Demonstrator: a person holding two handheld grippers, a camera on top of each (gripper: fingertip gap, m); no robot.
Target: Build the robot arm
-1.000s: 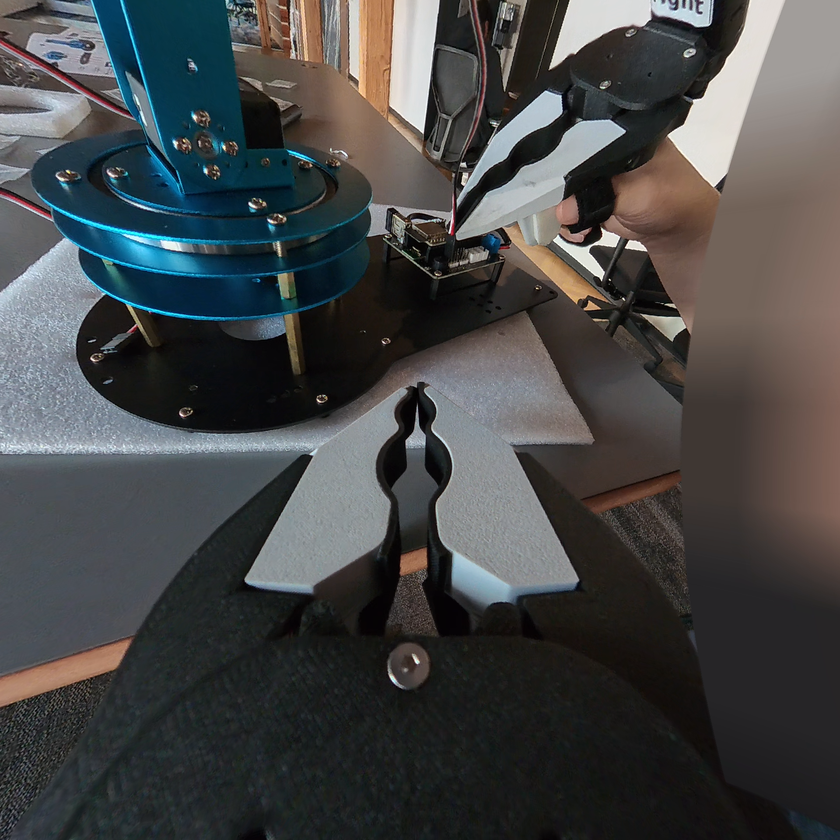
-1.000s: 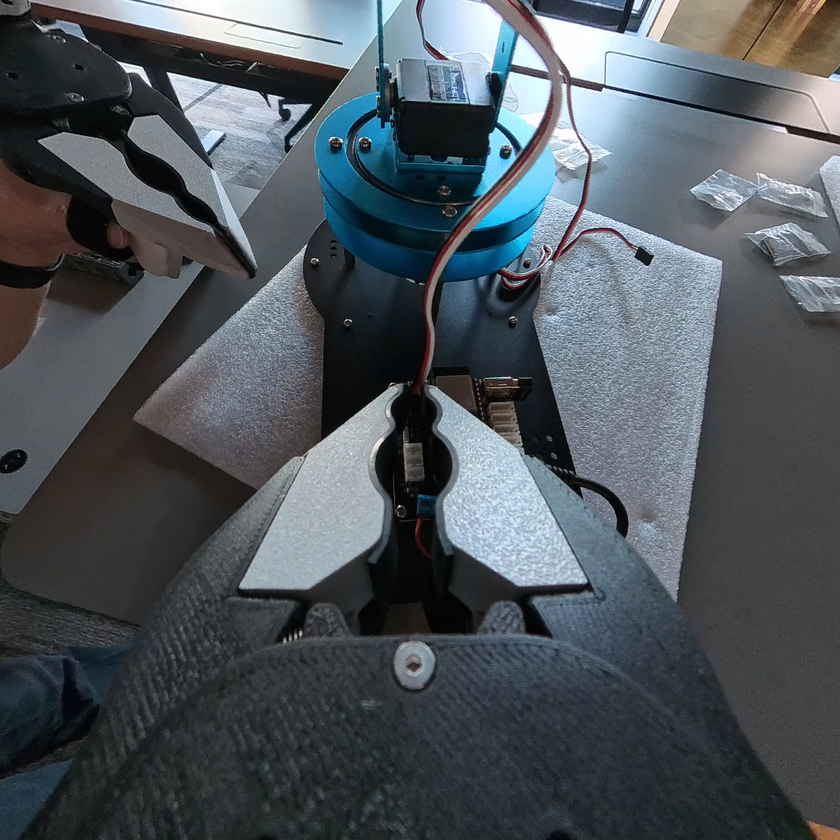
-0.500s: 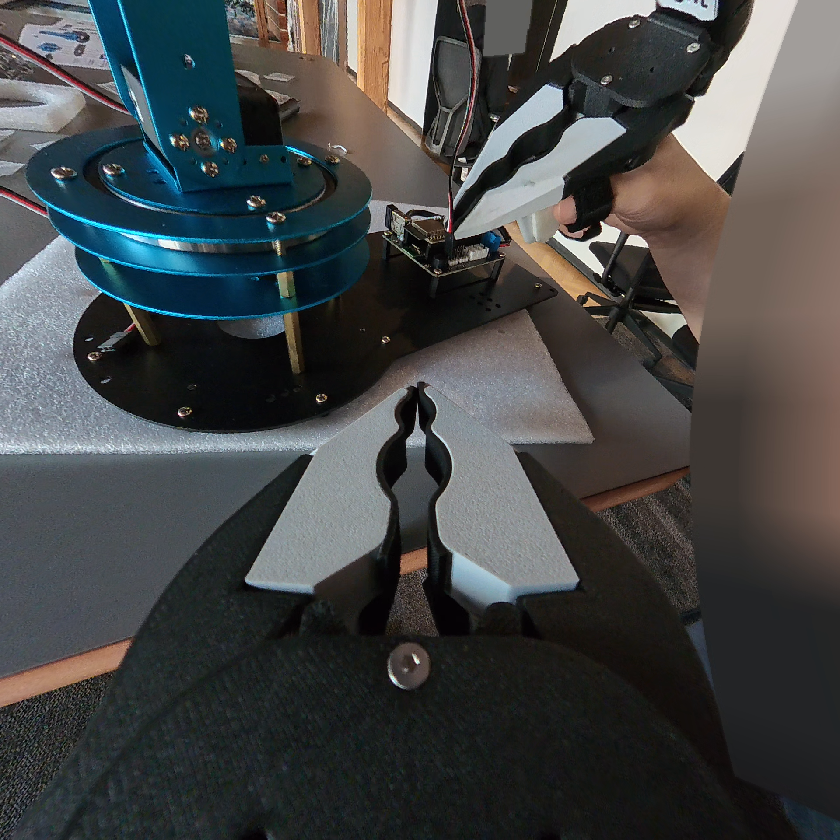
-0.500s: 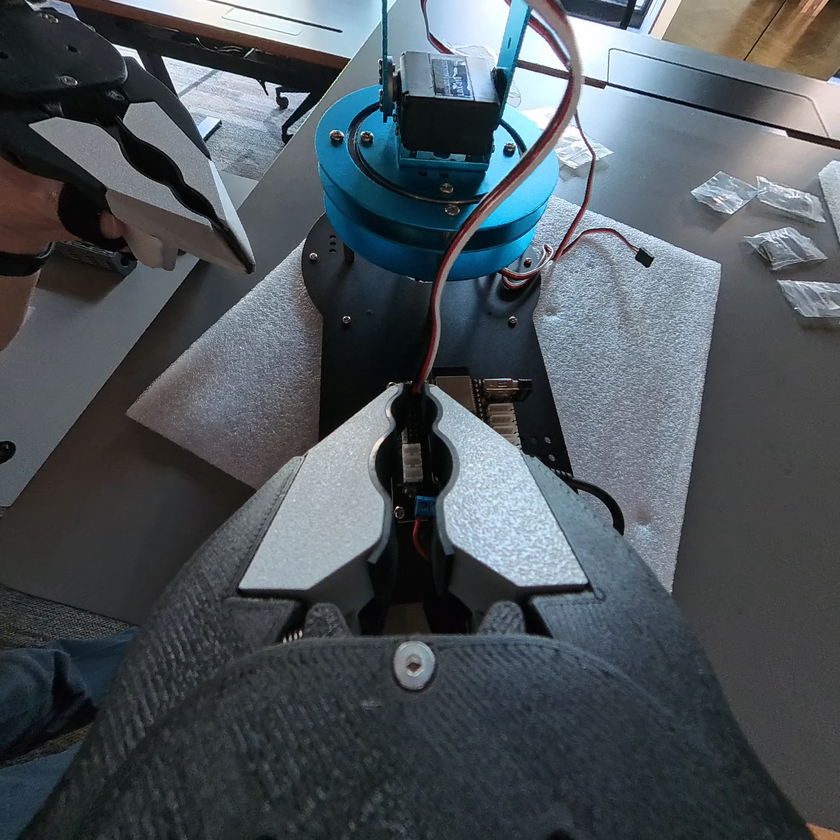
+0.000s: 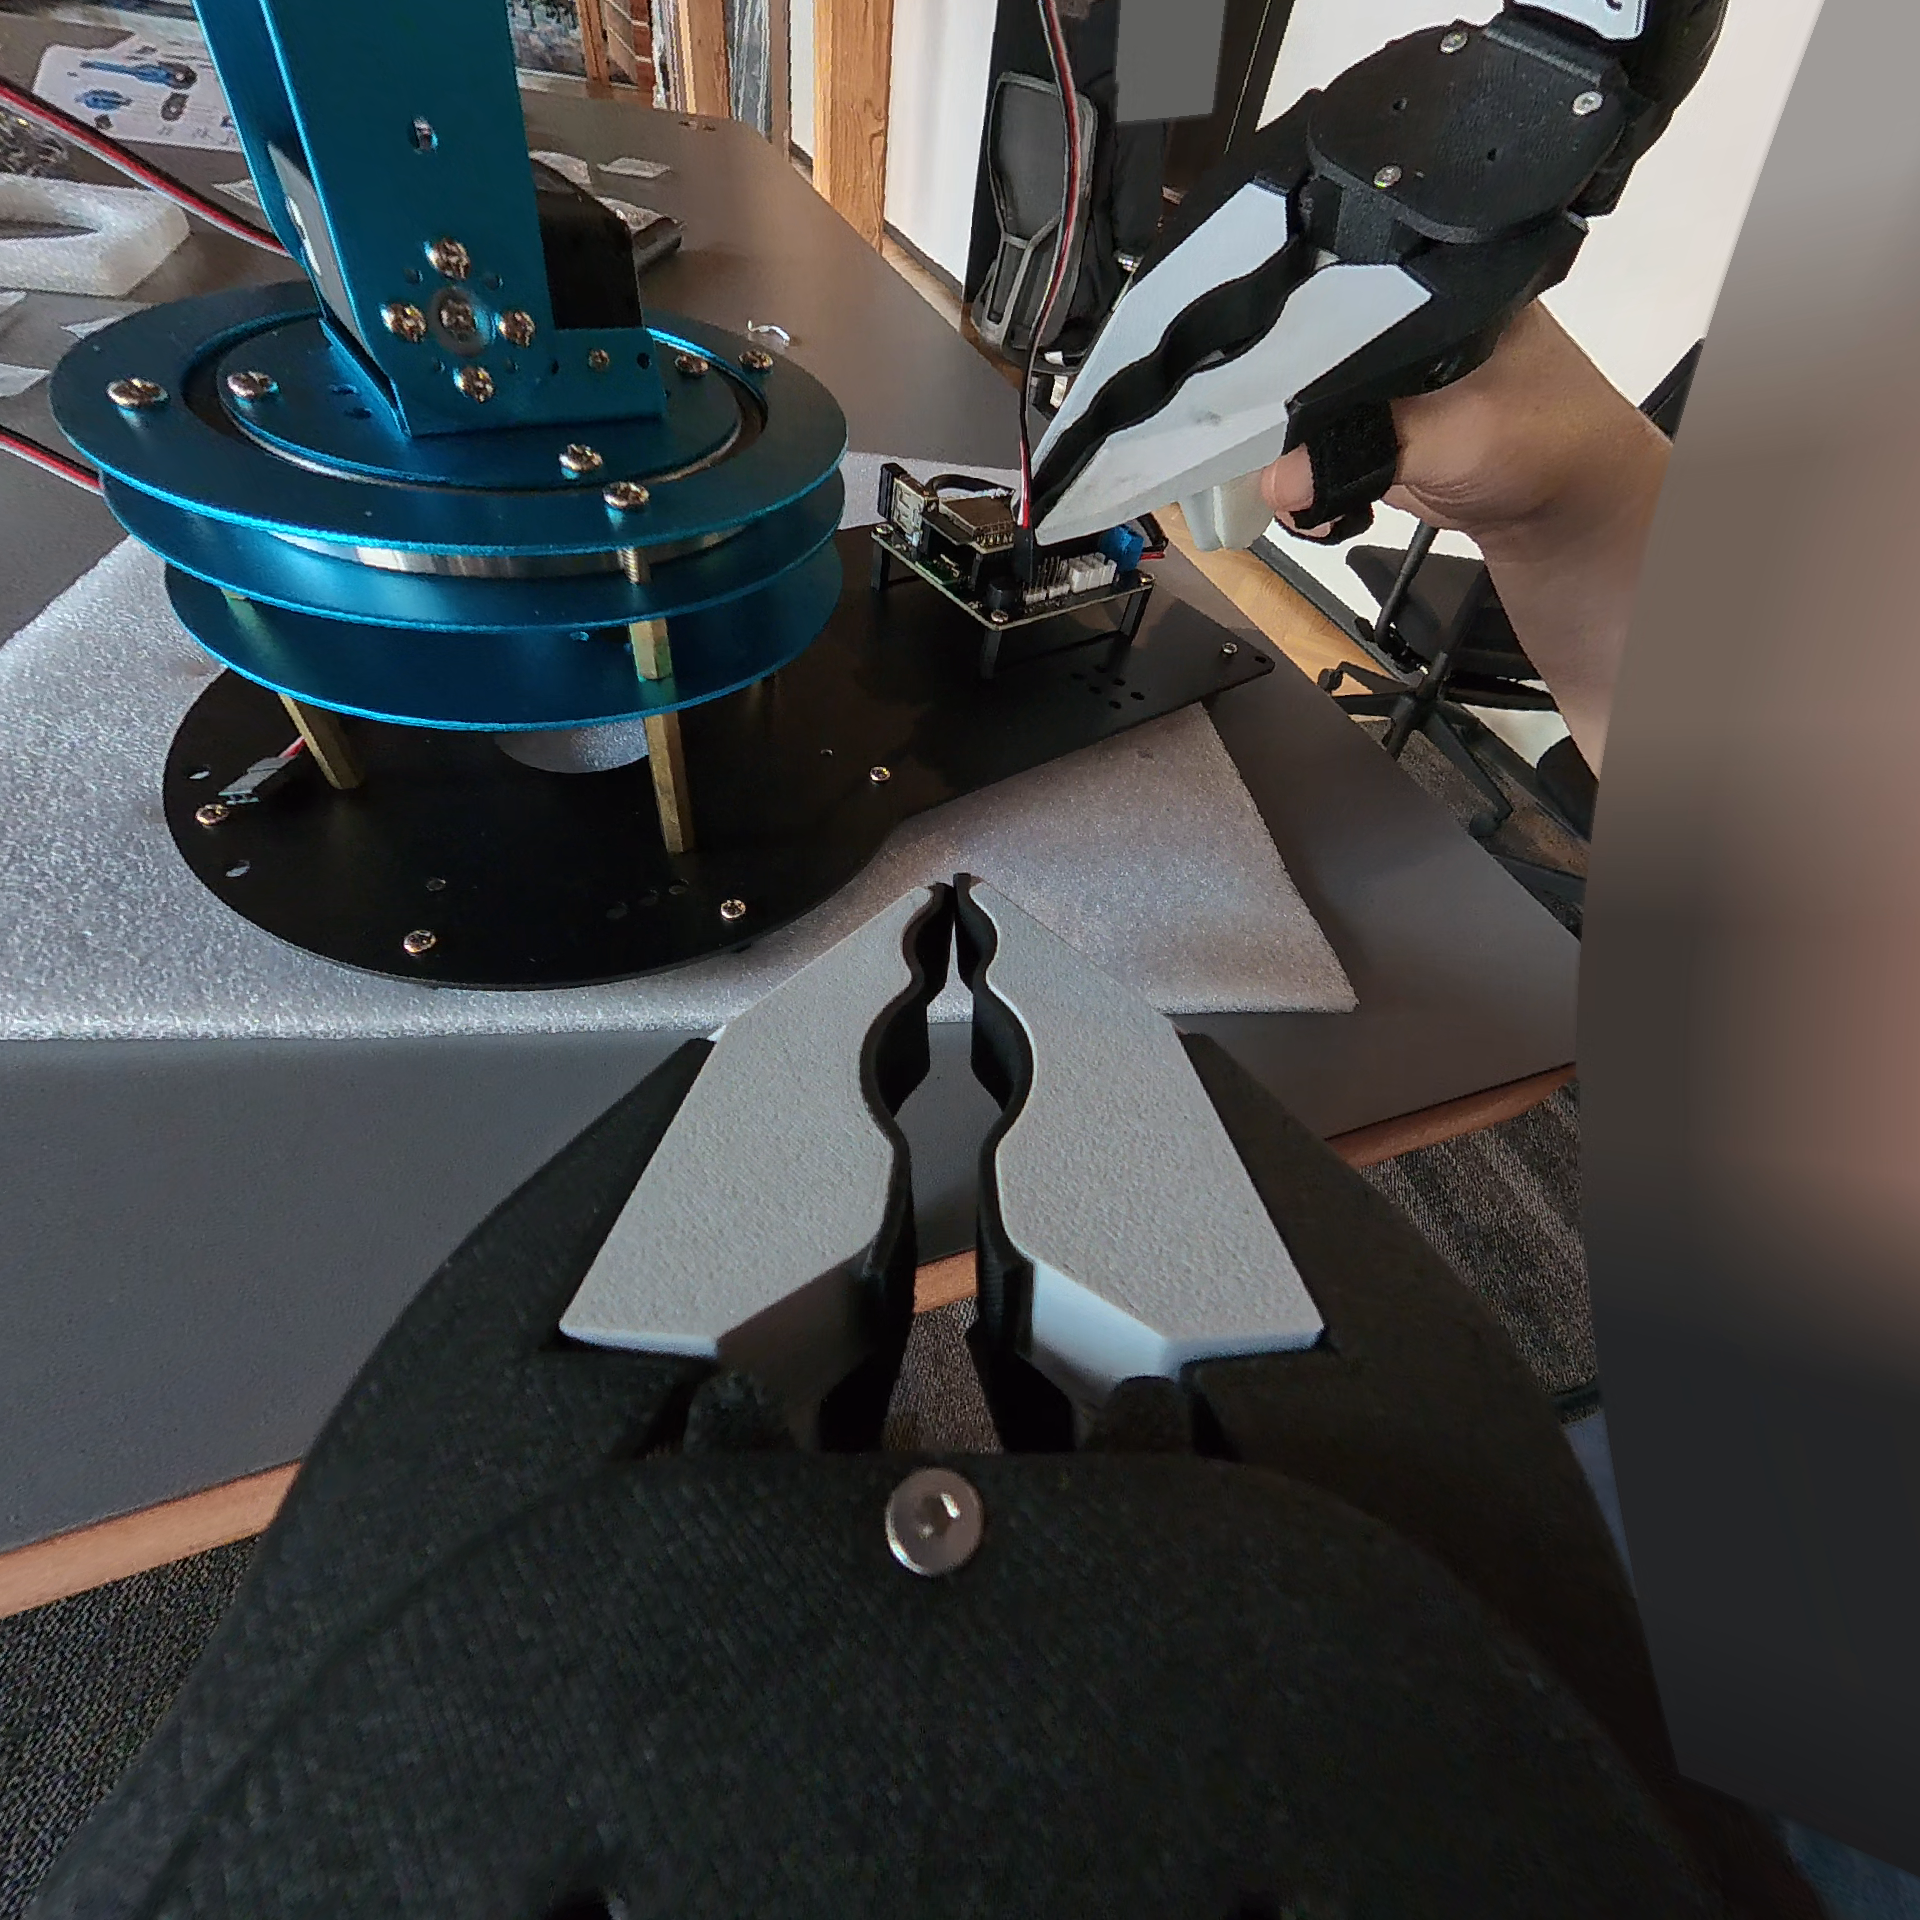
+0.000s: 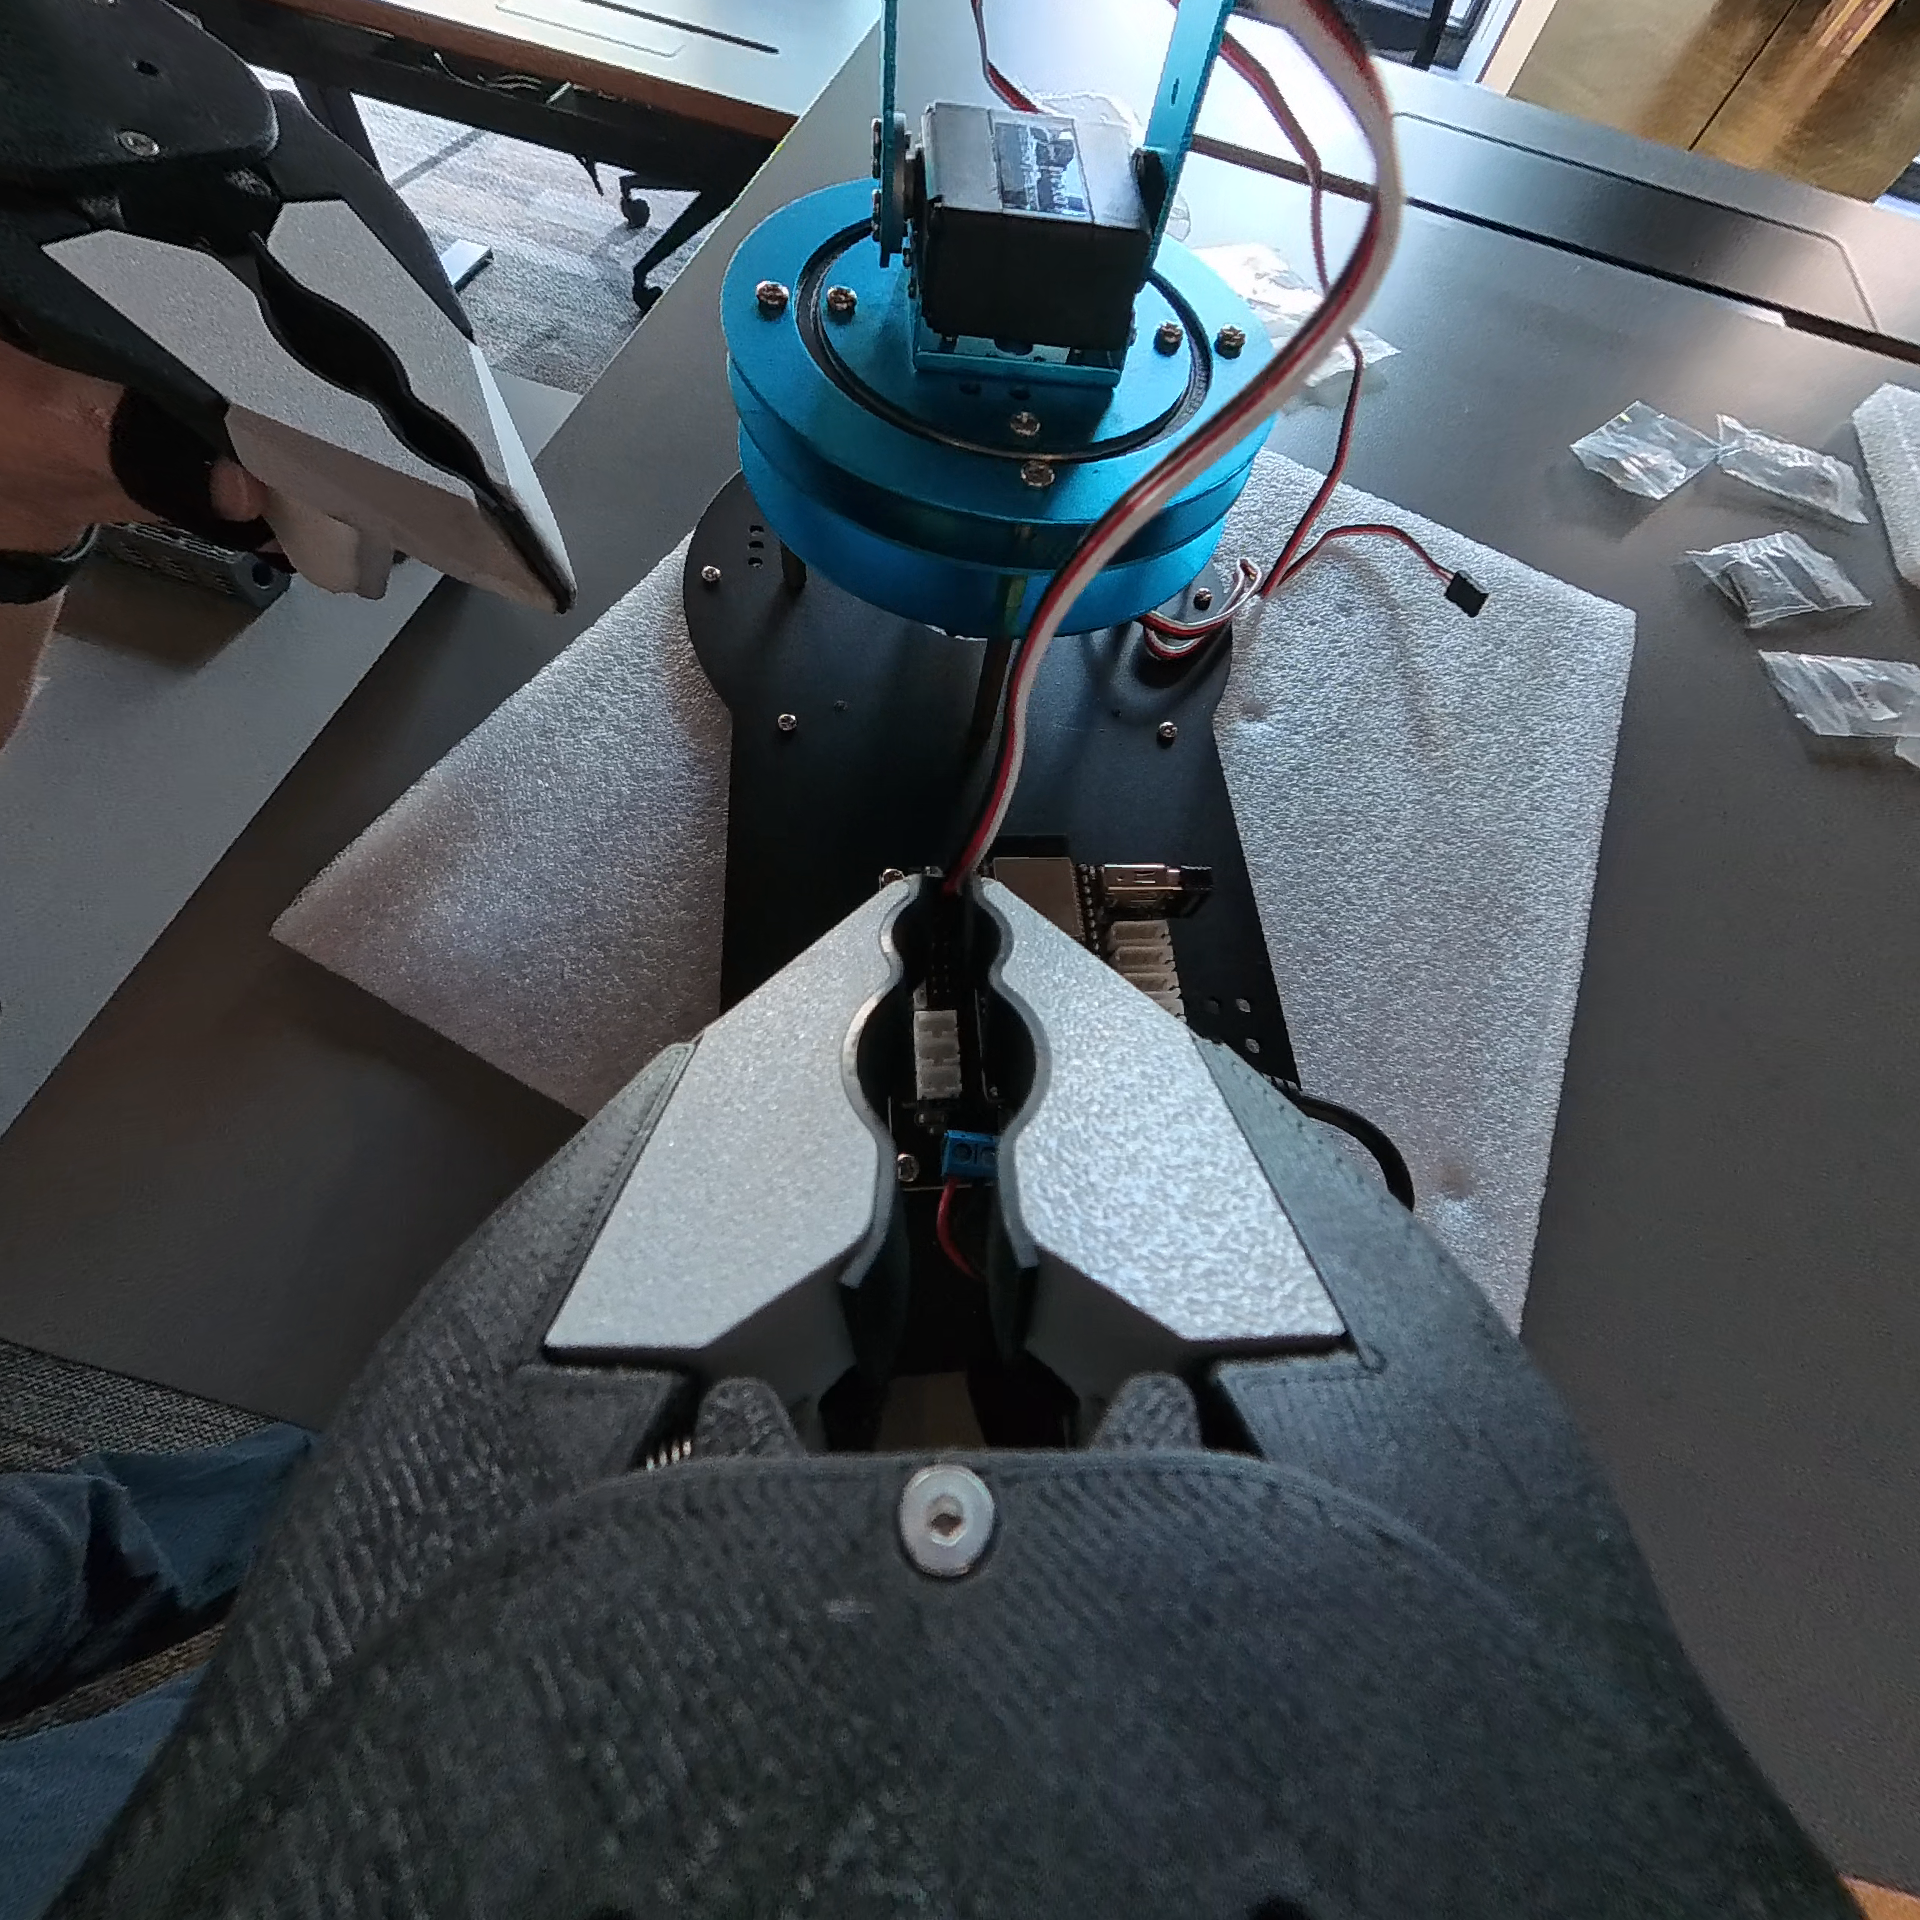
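A blue metal turntable base (image 5: 447,499) with a servo (image 6: 1023,223) stands on a black baseplate (image 5: 540,883) on white foam. A small circuit board (image 5: 1023,577) sits at the plate's narrow end. My right gripper (image 6: 951,883) is shut on a white-red-black servo cable (image 6: 1195,457) just above the board; it also shows in the left wrist view (image 5: 1039,520), tips down at the board. My left gripper (image 5: 954,885) is shut and empty, held above the table's near edge, off to the side of the baseplate; it also shows in the right wrist view (image 6: 561,597).
The white foam sheet (image 6: 1434,831) lies under the plate on a dark table (image 6: 1714,1039). Several small clear bags (image 6: 1766,499) lie at the right. A second loose cable with a black plug (image 6: 1460,592) lies on the foam. Office chairs (image 5: 1455,644) stand beyond the table edge. Across from one pair of fingers to the other is roughly 12 cm.
The right gripper has stayed shut on the cable at the board. The left gripper has shifted only slightly. The cable's loop has swung a little to the right.
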